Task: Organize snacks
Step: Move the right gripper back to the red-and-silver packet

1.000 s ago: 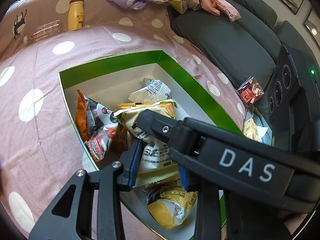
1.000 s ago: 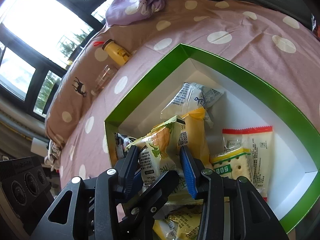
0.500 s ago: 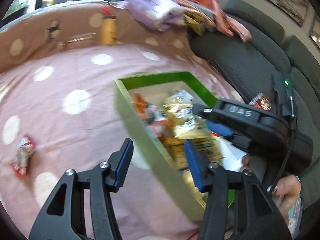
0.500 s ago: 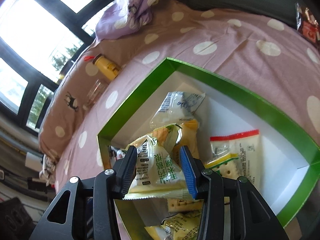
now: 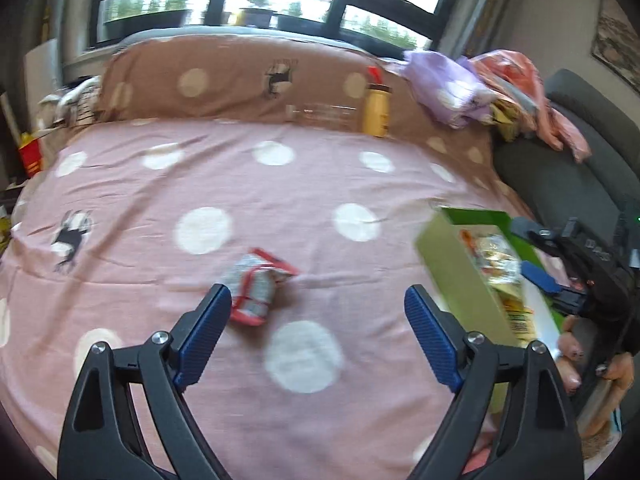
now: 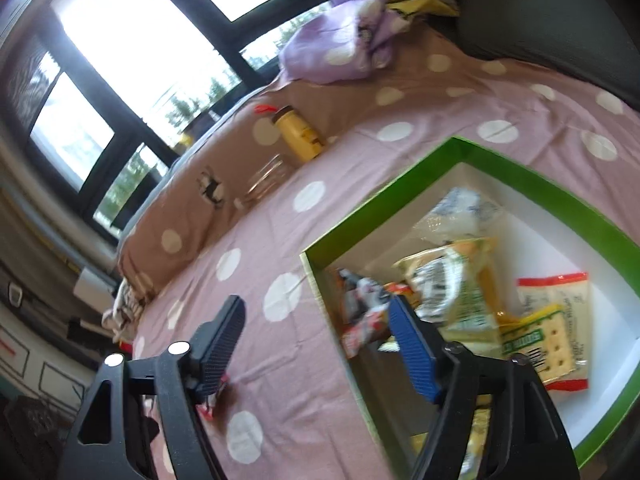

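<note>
Nearby, crinkly foil snack packet [image 5: 256,286]

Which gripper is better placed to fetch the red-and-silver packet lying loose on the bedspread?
Left. The left gripper is open and faces the red-and-silver packet directly; the right gripper straddles the green box wall.

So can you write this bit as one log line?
left gripper: just opened, empty, facing red snack packet on bedspread | right gripper: just opened, empty | green box: holds snacks
</note>
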### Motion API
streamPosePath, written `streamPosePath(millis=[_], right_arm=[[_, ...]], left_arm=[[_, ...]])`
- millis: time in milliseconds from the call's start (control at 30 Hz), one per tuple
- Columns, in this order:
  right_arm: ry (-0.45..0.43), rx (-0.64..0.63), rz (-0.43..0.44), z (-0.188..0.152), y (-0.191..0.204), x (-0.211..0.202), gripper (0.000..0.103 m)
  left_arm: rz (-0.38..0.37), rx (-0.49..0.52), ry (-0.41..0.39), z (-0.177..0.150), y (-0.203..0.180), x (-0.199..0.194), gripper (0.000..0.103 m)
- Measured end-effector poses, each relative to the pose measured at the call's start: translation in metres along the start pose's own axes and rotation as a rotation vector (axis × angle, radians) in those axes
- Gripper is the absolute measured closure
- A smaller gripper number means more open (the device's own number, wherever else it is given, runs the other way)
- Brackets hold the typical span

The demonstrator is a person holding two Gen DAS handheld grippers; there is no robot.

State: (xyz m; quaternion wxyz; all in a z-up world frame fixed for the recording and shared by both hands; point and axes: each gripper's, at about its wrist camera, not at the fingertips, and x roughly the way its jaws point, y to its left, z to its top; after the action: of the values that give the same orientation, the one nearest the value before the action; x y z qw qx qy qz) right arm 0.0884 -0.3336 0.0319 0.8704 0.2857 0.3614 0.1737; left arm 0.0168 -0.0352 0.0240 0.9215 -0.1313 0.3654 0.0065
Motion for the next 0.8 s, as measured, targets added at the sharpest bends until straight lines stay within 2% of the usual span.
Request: streamPosePath(millis=[100, 233, 300, 367, 433, 600, 700, 800], right_arm=[[0.03, -0.076, 0.002, -0.011, 0.024, 0.009, 0.021], [0.072, -0.103, -0.008, -0.025, 0.045, 0.014, 0.021], [0.092, -0.115, 0.027, -0.03, 0.056, 0.015, 0.021], [0.122, -0.12, 0.048, -0.033, 0.066, 0.021, 0.021], [0.166, -0.124, 0.072, -0.039, 0.077, 0.034, 0.021], [0.345, -0.152, 0.151, -0.056, 0.115, 0.08, 0.021], [0.394, -0.197, 0.118, -0.067, 0.137, 0.104, 0.021], [0.434, -0.234, 0.047, -0.079, 0.154, 0.13, 0.021]], left_arm=[[0.053, -0.091, 0.003, -0.007, 0.042, 0.003, 0.014], [0.041, -0.221, 0.051, -0.005, 0.083, 0.006, 0.015], [0.044, -0.251, 0.015, -0.003, 0.098, -0.005, 0.014], [0.096, -0.267, -0.012, -0.003, 0.109, -0.012, 0.014], [0.17, -0.284, -0.009, -0.003, 0.119, -0.013, 0.014], [0.217, -0.34, 0.016, -0.006, 0.138, -0.01, 0.014], [0.277, -0.321, 0.028, -0.007, 0.139, -0.007, 0.014], [0.268, -0.324, 0.042, -0.008, 0.142, -0.004, 0.014]])
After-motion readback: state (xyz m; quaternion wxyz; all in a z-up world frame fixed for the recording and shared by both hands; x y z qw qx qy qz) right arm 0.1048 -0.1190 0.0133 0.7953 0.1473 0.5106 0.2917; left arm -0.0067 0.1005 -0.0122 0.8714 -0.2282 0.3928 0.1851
